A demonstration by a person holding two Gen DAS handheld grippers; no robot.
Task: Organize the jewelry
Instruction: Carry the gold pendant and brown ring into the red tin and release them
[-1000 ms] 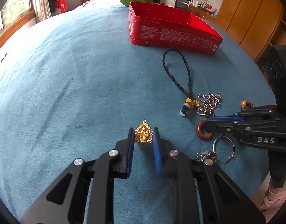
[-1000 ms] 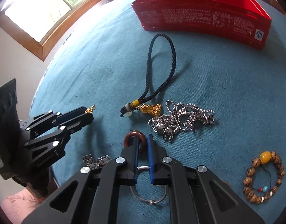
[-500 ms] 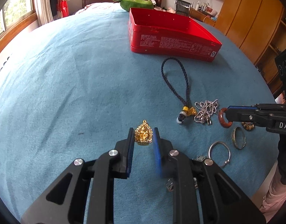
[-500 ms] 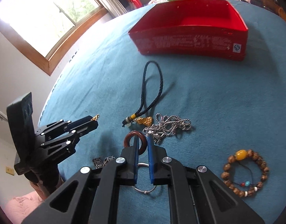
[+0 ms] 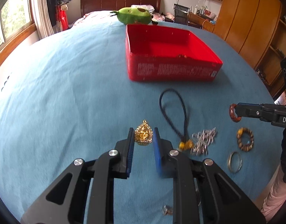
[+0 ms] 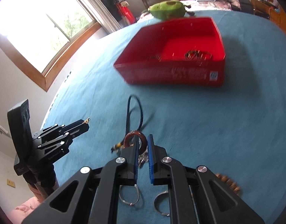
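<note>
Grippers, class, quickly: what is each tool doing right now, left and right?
Left tool: closed on the ornate gold filigree pendant.
Right tool: closed on the reddish-brown polished stone ring.

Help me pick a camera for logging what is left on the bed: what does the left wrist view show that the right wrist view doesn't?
Only the left wrist view shows the gold pendant whole in the left gripper, plus the full bead bracelet. Only the right wrist view shows jewelry lying inside the red box, and the reddish ring face-on in the right gripper. Both show the box, black cord and silver chain.
</note>
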